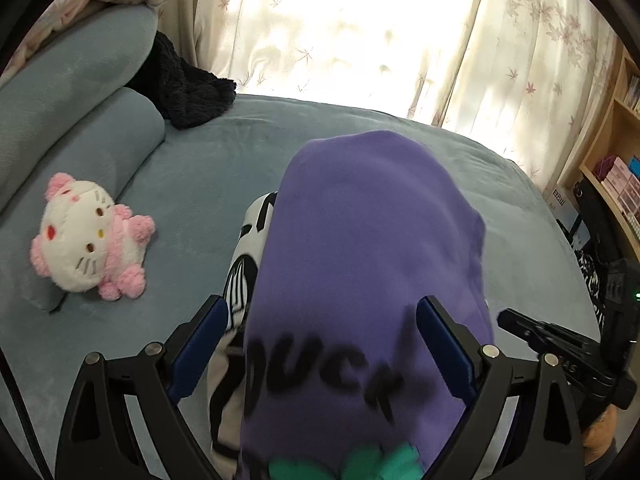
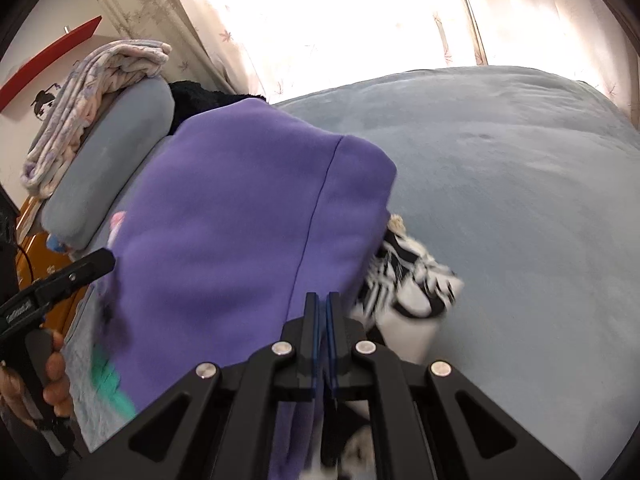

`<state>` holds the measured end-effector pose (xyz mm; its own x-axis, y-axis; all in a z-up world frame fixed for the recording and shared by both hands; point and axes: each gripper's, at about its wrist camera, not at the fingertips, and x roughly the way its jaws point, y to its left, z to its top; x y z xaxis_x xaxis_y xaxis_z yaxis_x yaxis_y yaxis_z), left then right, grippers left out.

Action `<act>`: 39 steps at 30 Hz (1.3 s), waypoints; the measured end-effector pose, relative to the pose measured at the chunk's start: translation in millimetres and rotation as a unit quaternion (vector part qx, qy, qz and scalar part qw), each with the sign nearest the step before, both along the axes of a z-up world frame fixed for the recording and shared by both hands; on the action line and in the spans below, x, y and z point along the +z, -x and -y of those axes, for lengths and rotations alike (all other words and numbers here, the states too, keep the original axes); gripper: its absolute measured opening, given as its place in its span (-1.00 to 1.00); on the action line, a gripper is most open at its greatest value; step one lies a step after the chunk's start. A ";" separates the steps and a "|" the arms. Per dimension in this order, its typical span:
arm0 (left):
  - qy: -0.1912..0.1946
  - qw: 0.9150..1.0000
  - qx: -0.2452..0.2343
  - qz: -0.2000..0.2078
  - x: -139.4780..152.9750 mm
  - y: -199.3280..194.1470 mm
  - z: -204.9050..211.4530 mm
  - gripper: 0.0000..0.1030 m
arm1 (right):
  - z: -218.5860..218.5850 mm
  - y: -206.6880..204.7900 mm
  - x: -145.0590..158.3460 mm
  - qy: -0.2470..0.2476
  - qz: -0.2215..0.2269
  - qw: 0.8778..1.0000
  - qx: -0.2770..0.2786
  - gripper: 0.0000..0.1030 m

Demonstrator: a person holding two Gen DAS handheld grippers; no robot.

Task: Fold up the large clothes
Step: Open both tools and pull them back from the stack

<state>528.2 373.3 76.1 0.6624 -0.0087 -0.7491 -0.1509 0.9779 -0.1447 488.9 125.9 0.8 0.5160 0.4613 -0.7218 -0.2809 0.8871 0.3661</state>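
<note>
A large purple garment (image 1: 360,248) with black lettering and a green print lies bunched on a grey-blue bed (image 1: 200,168), over a black-and-white patterned piece (image 1: 244,264). My left gripper (image 1: 322,312) is open, its blue pads on either side of the purple cloth. In the right wrist view the purple garment (image 2: 240,232) is lifted off the bed (image 2: 500,184), and my right gripper (image 2: 322,300) is shut on its near edge. The black-and-white piece (image 2: 408,280) hangs beside it, blurred.
A pink and white plush cat (image 1: 88,236) lies on the bed by grey pillows (image 1: 72,92). A black fluffy item (image 1: 184,84) sits at the head. A folded pale blanket (image 2: 92,92) tops a pillow. Curtains (image 1: 360,32) behind, wooden shelves (image 1: 616,152) at right.
</note>
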 end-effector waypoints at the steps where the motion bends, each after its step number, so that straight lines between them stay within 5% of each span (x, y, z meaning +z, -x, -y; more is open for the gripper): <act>1: 0.001 1.000 -0.003 0.003 5.6 10.5 3.6 0.84 | 4.0 9.1 6.0 0.000 -0.001 1.000 0.002 -0.93; 8: -0.004 1.000 -0.015 0.019 49.6 90.2 41.1 0.84 | 30.6 91.2 60.9 -0.026 0.006 0.999 0.024 -0.91; 15: 0.002 0.999 -0.038 0.036 85.2 187.7 98.4 0.84 | 59.3 190.7 120.6 -0.035 0.040 0.998 0.042 -0.36; 21: 0.011 0.997 -0.061 0.043 98.2 267.8 150.7 0.84 | 91.8 272.2 145.2 -0.027 0.061 0.997 0.043 -0.32; 25: 0.008 0.996 -0.070 0.053 95.7 311.3 178.0 0.84 | 113.0 316.9 138.6 0.005 0.072 0.997 0.032 -0.29; 29: 0.004 0.996 -0.070 0.062 81.8 349.4 202.4 0.85 | 134.5 354.4 119.5 0.016 0.075 0.997 0.018 -0.06; 39: -0.002 0.997 -0.068 0.047 8.6 416.4 257.6 0.98 | 171.4 426.9 31.6 0.043 0.041 0.998 -0.024 0.48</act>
